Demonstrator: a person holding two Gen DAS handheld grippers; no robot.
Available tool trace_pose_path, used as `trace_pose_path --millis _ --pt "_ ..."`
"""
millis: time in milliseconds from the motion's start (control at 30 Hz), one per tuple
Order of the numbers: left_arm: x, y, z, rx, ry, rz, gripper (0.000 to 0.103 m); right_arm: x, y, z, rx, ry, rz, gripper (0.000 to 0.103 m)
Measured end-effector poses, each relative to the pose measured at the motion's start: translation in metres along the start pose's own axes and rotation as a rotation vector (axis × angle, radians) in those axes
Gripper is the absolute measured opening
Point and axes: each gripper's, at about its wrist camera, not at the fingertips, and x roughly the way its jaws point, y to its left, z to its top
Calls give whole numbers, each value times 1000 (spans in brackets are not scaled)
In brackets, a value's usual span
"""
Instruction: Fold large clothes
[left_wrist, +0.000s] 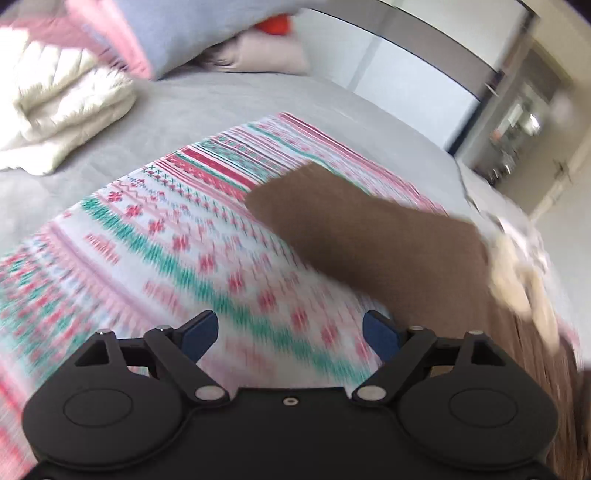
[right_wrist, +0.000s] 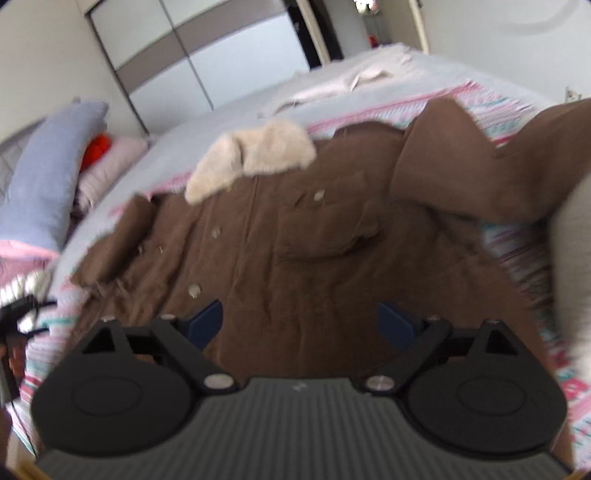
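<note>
A brown coat (right_wrist: 295, 240) with a cream fleece collar (right_wrist: 255, 155) and pale buttons lies spread front-up on a patterned pink, green and white blanket (left_wrist: 166, 240) on the bed. One sleeve (right_wrist: 480, 166) is bent at the right, the other sleeve (left_wrist: 369, 236) lies across the blanket in the left wrist view. My right gripper (right_wrist: 299, 325) is open and empty just over the coat's lower body. My left gripper (left_wrist: 288, 336) is open and empty over the blanket, left of the sleeve. Both views are blurred by motion.
The grey bed cover (left_wrist: 221, 96) holds a folded white quilted item (left_wrist: 66, 110) and pillows (right_wrist: 48, 166) at the head end, with a red thing (right_wrist: 98, 146) among them. A pale cloth (right_wrist: 340, 85) lies at the far side. Wardrobe doors (right_wrist: 207, 62) stand beyond.
</note>
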Motion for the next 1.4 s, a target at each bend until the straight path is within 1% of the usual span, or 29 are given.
trace_pose_path --millis 33,100,167,200,233,267,300,333,400,433,500,600,667,733,800,833,867,900,967,1000,1033,1067,1100,1167,1200,1233,1300,1367,1400 --pt "15 6 7 -46 -4 1 83 12 1 0 -7 15 -9 91" --pt "45 14 19 -140 -8 -9 83 20 4 3 -36 31 -26 91" --pt "60 14 27 -167 -79 -20 82 24 8 3 -78 14 -38 92" --pt "67 10 32 -168 -96 -29 78 26 9 4 -91 8 -45 92" --pt "73 7 36 -176 -115 -26 67 30 10 5 -96 4 -51 92" --pt "80 3 42 -182 -131 -15 61 33 8 5 -93 5 -54 92" --pt "86 -2 46 -172 -138 -8 36 37 6 6 -90 13 -53 92" --pt "92 -8 49 -156 -139 33 18 38 5 5 -88 20 -52 93" --pt "94 -18 57 -111 -167 72 10 43 3 5 -87 29 -54 92" --pt "90 -23 60 -78 -208 88 9 43 3 5 -91 27 -54 92" --pt "76 -34 69 23 -322 130 9 41 3 4 -103 16 -54 92" --pt "54 -38 83 132 -495 249 7 43 4 4 -109 5 -63 93" --pt "39 -27 91 177 -601 321 7 44 4 4 -109 3 -65 93" --pt "27 -11 97 215 -695 412 7 44 4 5 -107 0 -66 93" --pt "24 11 101 242 -760 524 7 44 4 5 -104 -4 -69 93" --pt "26 22 101 259 -769 588 7 45 5 5 -102 -5 -70 93" --pt "31 33 101 286 -755 638 7 45 5 5 -101 -7 -71 93" --pt "43 42 100 338 -722 699 8 46 6 5 -101 -9 -73 93" --pt "69 50 90 463 -623 824 11 47 7 5 -108 -11 -79 94" --pt "85 54 85 489 -563 885 13 47 8 4 -113 -13 -82 94" --pt "93 57 84 480 -504 917 14 47 8 5 -117 -14 -84 94" --pt "94 62 85 435 -456 917 14 47 8 5 -118 -17 -83 94" --pt "90 65 84 373 -432 902 17 45 8 5 -115 -21 -78 94" --pt "74 67 87 272 -401 843 38 41 7 7 -106 -32 -63 95" --pt "68 66 88 245 -374 800 62 38 6 8 -99 -40 -58 95" --pt "60 57 86 234 -341 747 78 34 6 9 -92 -52 -54 96" --pt "43 43 82 229 -305 649 80 26 4 12 -76 -85 -47 98" --pt "21 17 70 239 -286 554 81 16 2 16 -60 -120 -54 100" --pt "12 7 65 250 -274 510 85 10 1 19 -51 -138 -74 100"
